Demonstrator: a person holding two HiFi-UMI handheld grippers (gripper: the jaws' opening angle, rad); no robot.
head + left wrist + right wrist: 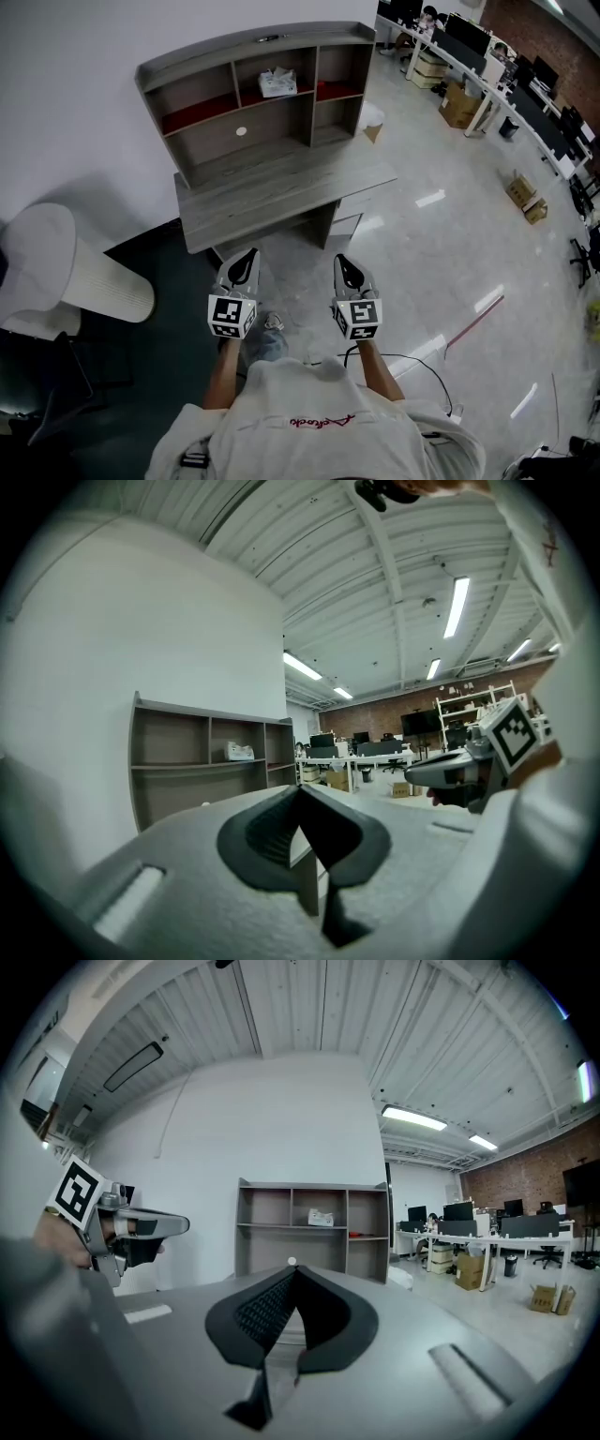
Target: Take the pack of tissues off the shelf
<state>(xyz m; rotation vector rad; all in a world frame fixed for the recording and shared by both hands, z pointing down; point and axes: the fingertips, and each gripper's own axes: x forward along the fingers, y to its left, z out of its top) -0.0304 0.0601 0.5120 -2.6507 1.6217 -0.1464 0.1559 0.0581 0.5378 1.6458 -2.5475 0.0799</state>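
Left gripper, right gripper, both pressed together, empty, tissue pack on shelf beyond

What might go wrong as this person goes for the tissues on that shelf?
Both the left tongs and right tongs are shut; unless opened, they may just shove the white tissue pack deeper. It sits in a narrow middle cubby of the grey wooden shelf unit, so the tongs might bump its dividers.
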